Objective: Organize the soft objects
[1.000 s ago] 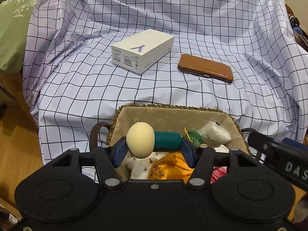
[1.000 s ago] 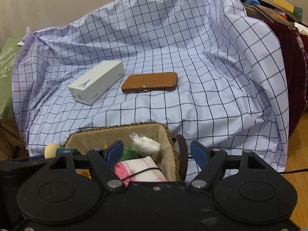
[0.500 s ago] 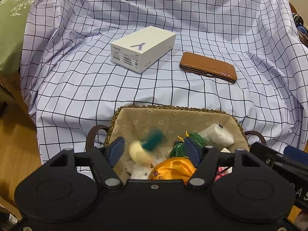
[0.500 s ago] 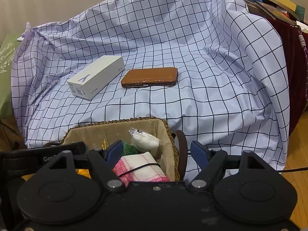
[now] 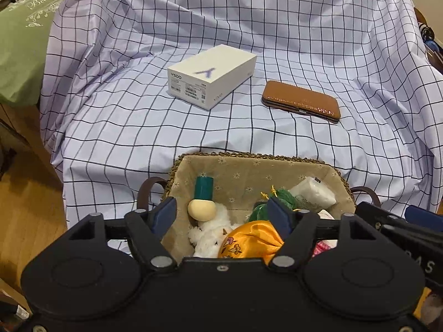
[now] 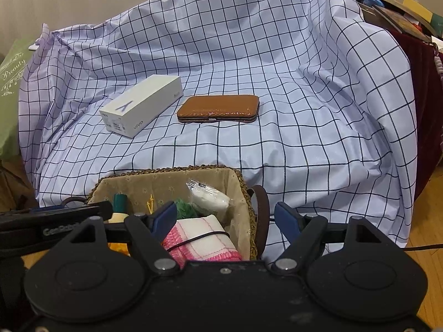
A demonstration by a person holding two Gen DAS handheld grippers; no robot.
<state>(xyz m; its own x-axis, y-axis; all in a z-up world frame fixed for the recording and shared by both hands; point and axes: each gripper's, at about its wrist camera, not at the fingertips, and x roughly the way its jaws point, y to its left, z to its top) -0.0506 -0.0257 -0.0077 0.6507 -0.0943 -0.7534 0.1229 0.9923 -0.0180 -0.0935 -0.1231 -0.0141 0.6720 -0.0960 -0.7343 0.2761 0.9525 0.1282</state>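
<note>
Basket (image 5: 243, 171) at the cloth's (image 5: 138, 127) near edge: from the left wrist we see our left gripper (image 5: 221, 214) over it, jaws just opened wide with nothing between them, the brush (image 5: 202, 202) lying in the left end beside a white toy (image 5: 210, 235) and orange pouch (image 5: 249, 242). A box (image 5: 211, 76) and brown case (image 5: 301, 101) sit mid-cloth.

From the right wrist, our right gripper (image 6: 225, 217) hangs open and empty over the basket's (image 6: 246, 193) right rim, above a pink cloth (image 6: 202, 239).

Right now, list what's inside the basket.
Basket: sponge applicator, white plush, orange pouch, green pouch, cotton pack, pink cloth. Anything underneath is hidden.
</note>
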